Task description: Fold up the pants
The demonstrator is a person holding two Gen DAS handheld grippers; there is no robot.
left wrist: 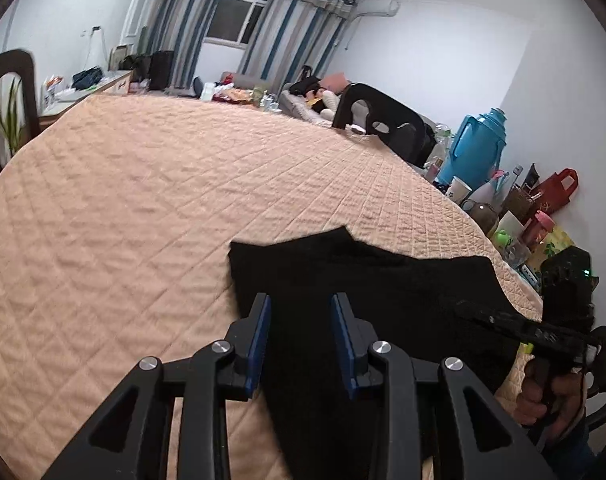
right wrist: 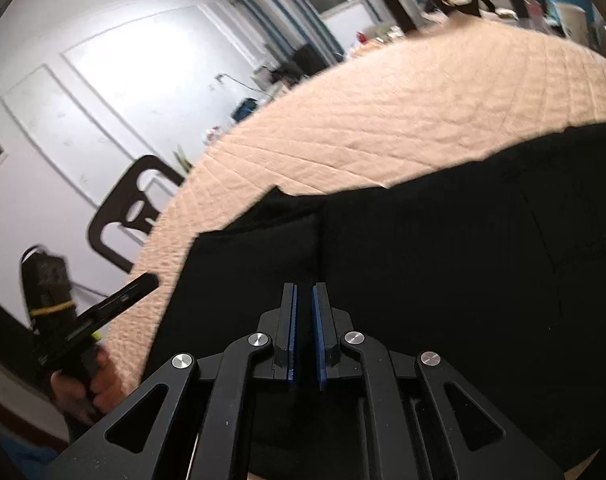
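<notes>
- Pants (left wrist: 363, 280) lay black on the quilt (left wrist: 143, 200), bunched toward five o'clock.
- Left gripper (left wrist: 300, 312) gaped wide, empty, above the cloth.
- Right gripper (right wrist: 305, 300) stood nearly closed; whether it pinched cloth, I cannot tell.
- Best to grasp matching edges and keep them level.

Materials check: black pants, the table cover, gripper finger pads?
Pants: matte black cloth, likely a soft knit; it creases limply, no sheen.
Table cover: peach quilted fabric, stitched diamond grid, slightly puffy.
Finger pads: blue, matte, probably rubber or foam strips on black, hard-looking plastic fingers; exact material unclear.
</notes>
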